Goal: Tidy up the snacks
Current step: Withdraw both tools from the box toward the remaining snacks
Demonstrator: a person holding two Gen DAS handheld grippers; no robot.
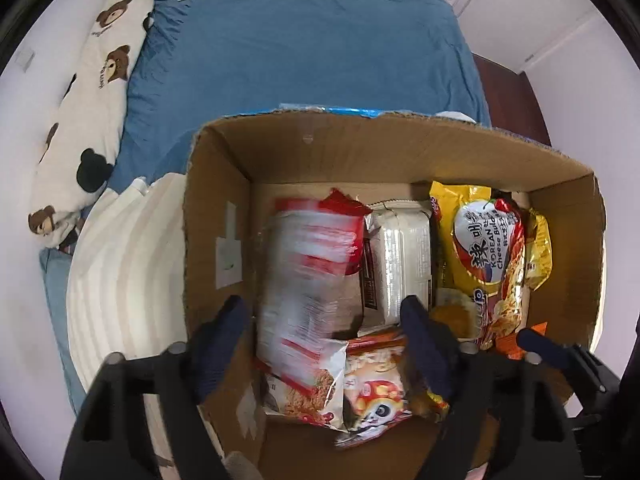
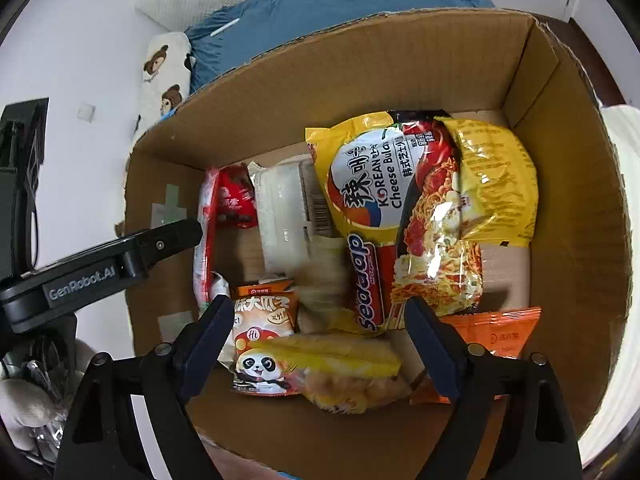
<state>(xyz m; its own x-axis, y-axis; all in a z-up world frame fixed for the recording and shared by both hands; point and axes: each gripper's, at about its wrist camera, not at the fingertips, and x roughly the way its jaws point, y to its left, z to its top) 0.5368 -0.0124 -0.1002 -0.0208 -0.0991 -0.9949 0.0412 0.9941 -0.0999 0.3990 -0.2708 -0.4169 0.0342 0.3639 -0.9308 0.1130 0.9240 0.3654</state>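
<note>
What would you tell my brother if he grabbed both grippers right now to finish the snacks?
Left gripper: open, empty, above the blurred red-and-white packet.
Right gripper: open, empty, above the panda packet.
Every visible snack is inside the cardboard box: Korean cheese noodles, white pack, orange packet in the near right corner.
Done: snacks boxed.
Left: they lie jumbled, so probably straighten them. Snacks outside the box can't be seen.

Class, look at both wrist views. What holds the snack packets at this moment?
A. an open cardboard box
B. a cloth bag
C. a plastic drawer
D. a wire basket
A: the noodle packet and panda snack bag lie inside brown corrugated walls of an open cardboard box, with both grippers above it.
</note>
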